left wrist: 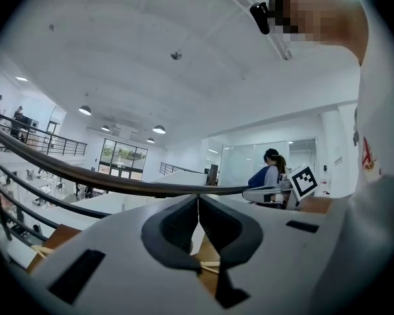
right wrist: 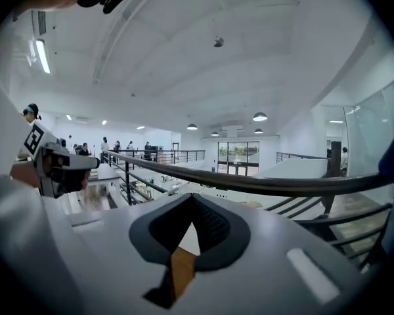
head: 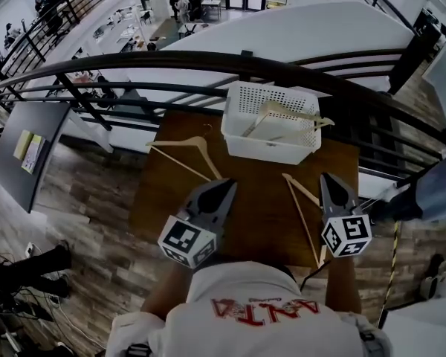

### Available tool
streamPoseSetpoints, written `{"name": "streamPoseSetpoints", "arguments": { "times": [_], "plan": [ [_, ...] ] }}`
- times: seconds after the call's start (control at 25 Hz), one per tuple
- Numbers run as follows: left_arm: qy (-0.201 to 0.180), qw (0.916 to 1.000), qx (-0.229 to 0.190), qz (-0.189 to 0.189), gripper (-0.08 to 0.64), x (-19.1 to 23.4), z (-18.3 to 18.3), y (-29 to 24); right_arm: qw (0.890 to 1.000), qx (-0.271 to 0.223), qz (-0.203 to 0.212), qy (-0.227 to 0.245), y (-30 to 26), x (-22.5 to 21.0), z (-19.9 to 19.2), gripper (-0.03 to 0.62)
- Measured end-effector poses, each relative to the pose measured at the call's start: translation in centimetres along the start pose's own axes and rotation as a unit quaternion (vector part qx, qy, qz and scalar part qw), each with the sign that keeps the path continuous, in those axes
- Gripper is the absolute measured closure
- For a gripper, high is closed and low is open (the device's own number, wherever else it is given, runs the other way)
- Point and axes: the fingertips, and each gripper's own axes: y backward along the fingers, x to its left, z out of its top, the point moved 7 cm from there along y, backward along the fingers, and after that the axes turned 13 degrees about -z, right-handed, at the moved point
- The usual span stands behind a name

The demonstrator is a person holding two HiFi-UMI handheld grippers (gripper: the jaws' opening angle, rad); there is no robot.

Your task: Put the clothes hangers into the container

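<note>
On the brown table (head: 253,222) stands a white slotted basket (head: 241,136) with one wooden hanger (head: 282,114) lying in it. A second wooden hanger (head: 189,158) lies on the table's left part, and a third hanger (head: 301,210) lies on the right part. My left gripper (head: 229,184) hovers just right of the left hanger, shut and empty; the left gripper view shows its tips (left wrist: 198,202) meeting. My right gripper (head: 328,178) sits just right of the third hanger, also shut with nothing in it (right wrist: 192,199). Both point towards the railing.
A dark curved railing (head: 208,65) runs right behind the table and basket, with a drop to a lower floor beyond. Wood flooring (head: 97,207) lies left of the table. A person in a dark sleeve (head: 431,192) stands at the right edge.
</note>
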Motion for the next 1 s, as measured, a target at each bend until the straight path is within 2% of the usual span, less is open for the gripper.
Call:
{"name": "streamPoseSetpoints", "arguments": {
  "times": [0.12, 0.24, 0.56, 0.72, 0.84, 1.0],
  "plan": [
    [-0.02, 0.9998, 0.0, -0.002, 0.549, -2.1, 0.5, -1.0, 1.0, -0.013, 0.007, -0.028, 1.3, -1.4, -0.1, 0.589],
    [-0.021, 0.9998, -0.001, 0.0, 0.551, -3.7, 0.2, -2.0, 0.999, -0.017, 0.016, -0.045, 2.2, -2.8, -0.2, 0.589],
    [-0.01, 0.9997, -0.014, 0.018, 0.551, -5.3, -0.5, -2.5, 0.999, -0.016, 0.036, -0.035, 2.7, -3.8, -0.5, 0.589],
    [-0.015, 0.9997, -0.008, 0.017, 0.551, -5.8, -0.4, -2.9, 0.999, -0.011, 0.031, -0.036, 2.5, -4.6, -1.0, 0.589],
    [-0.011, 0.9998, -0.012, 0.015, 0.551, -5.7, -0.5, -3.2, 0.999, 0.003, 0.02, -0.038, 2.0, -5.5, -1.9, 0.589],
    [-0.015, 0.9999, 0.002, 0.003, 0.551, -6.3, -1.3, -4.4, 0.998, 0.054, -0.002, -0.033, 2.0, -7.7, -4.4, 0.588]
  ]
}}
